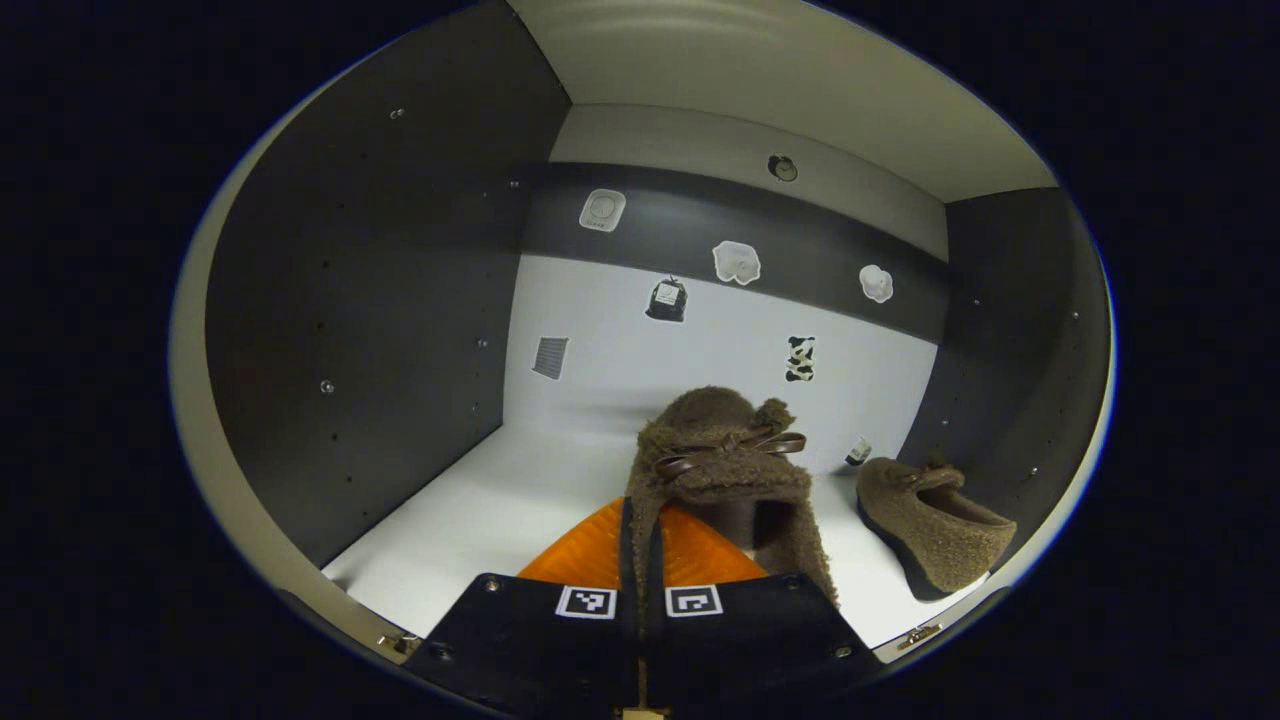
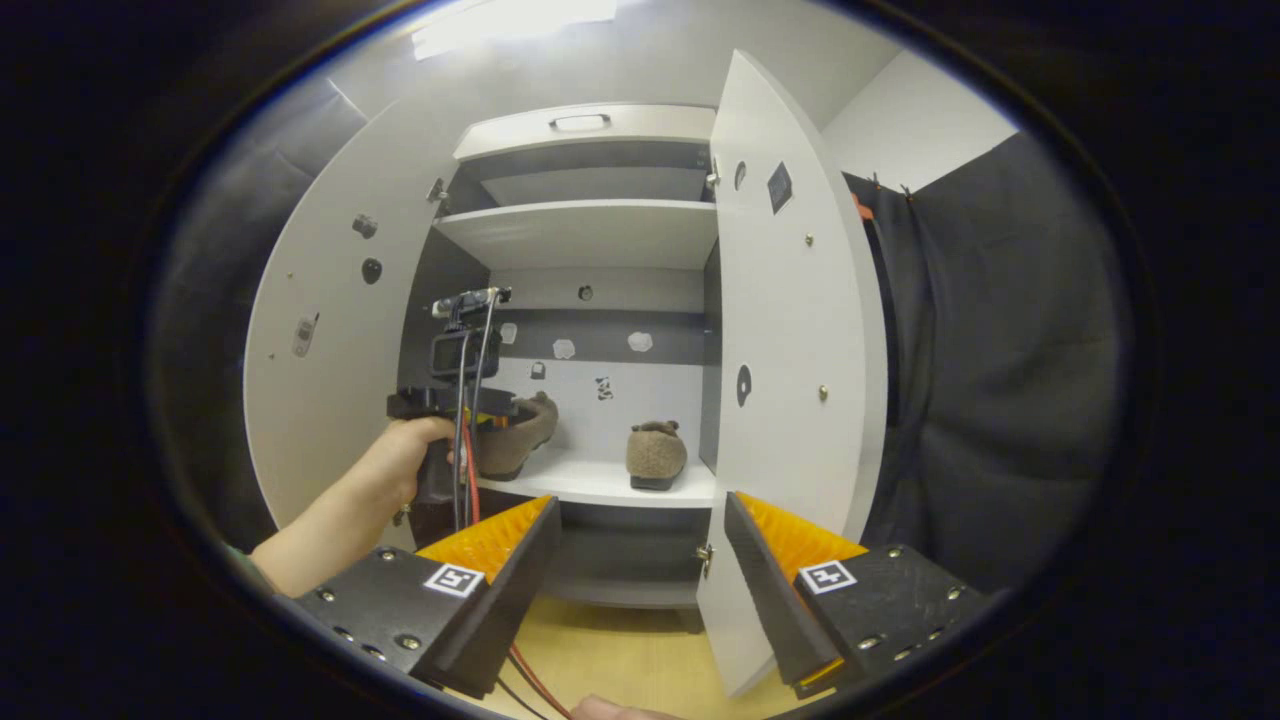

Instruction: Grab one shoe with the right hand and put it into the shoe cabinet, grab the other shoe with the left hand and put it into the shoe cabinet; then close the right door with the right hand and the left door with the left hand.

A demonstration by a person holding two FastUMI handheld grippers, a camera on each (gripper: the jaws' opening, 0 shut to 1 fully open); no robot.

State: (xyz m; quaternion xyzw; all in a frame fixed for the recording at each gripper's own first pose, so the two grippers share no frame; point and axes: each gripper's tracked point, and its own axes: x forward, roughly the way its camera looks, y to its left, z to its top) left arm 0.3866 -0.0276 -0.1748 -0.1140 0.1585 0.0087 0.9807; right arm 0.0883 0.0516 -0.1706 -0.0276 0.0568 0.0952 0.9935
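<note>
The left gripper (image 1: 640,560) is inside the shoe cabinet (image 2: 585,235), its two fingers closed together on the heel rim of a fuzzy brown shoe (image 1: 722,455). That shoe has a dark bow across its top and points toward the far back panel; whether its sole rests on the white shelf (image 1: 500,510) cannot be determined. In the right gripper view the same shoe (image 2: 515,435) sits at the left end of the shelf (image 2: 600,485), in front of the left gripper (image 2: 470,410) and the hand (image 2: 405,455) that holds it. The second shoe (image 1: 930,525) lies on the shelf farther right, near the cabinet's right wall and well apart from the first; in the right gripper view it (image 2: 655,452) stands just beside the right door (image 2: 790,380). Small stickers (image 1: 735,262) dot the back panel. The right gripper (image 2: 640,570) is outside the cabinet, near its front, with its fingers spread wide and nothing between them. Both doors are swung open, the left door (image 2: 330,340) to the left and the right door to the right. A pale wooden floor (image 2: 620,655) lies below the cabinet.
</note>
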